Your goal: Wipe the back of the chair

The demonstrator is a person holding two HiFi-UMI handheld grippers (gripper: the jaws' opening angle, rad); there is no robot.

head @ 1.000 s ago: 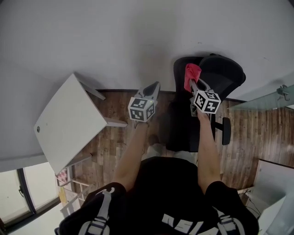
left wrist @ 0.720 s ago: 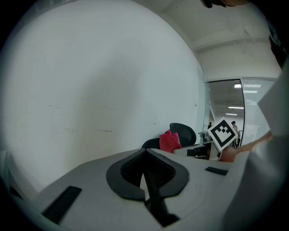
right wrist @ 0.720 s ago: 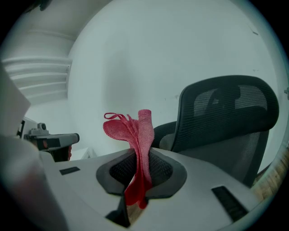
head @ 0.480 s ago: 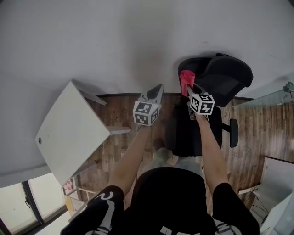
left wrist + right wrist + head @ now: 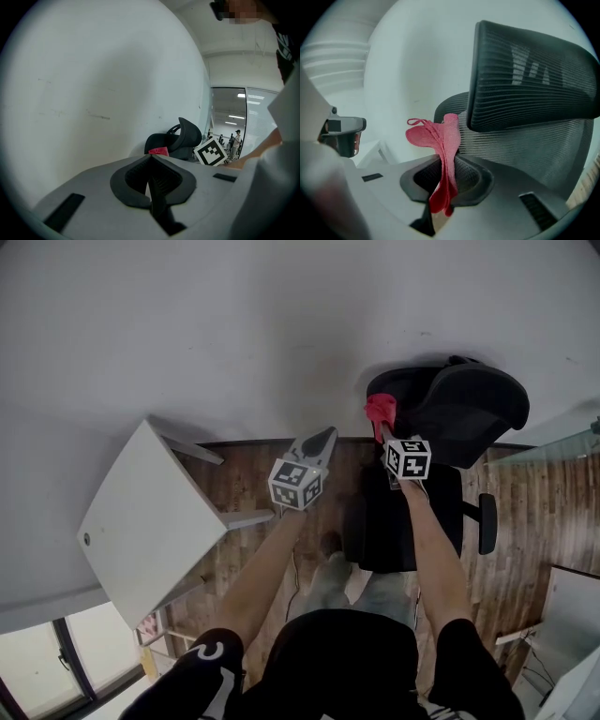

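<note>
A black mesh office chair (image 5: 450, 418) stands against the white wall, its backrest (image 5: 525, 145) and headrest (image 5: 534, 79) filling the right gripper view. My right gripper (image 5: 382, 422) is shut on a red cloth (image 5: 380, 409), (image 5: 440, 154), which touches the left edge of the chair's back just under the headrest. My left gripper (image 5: 319, 440) is shut on nothing and hangs in the air left of the chair. From the left gripper view the chair (image 5: 176, 138) and the cloth (image 5: 159, 151) show beyond its jaws (image 5: 151, 161).
A white table (image 5: 150, 517) stands at the left, tilted in view, close to the wall. Wooden floor (image 5: 253, 474) lies between table and chair. A glass partition (image 5: 553, 446) sits at the right. The chair's armrest (image 5: 486, 521) juts out on the right side.
The right gripper with the red cloth has moved up and a little left along the chair's back. The head view has shifted, with the chair now higher and farther right.
</note>
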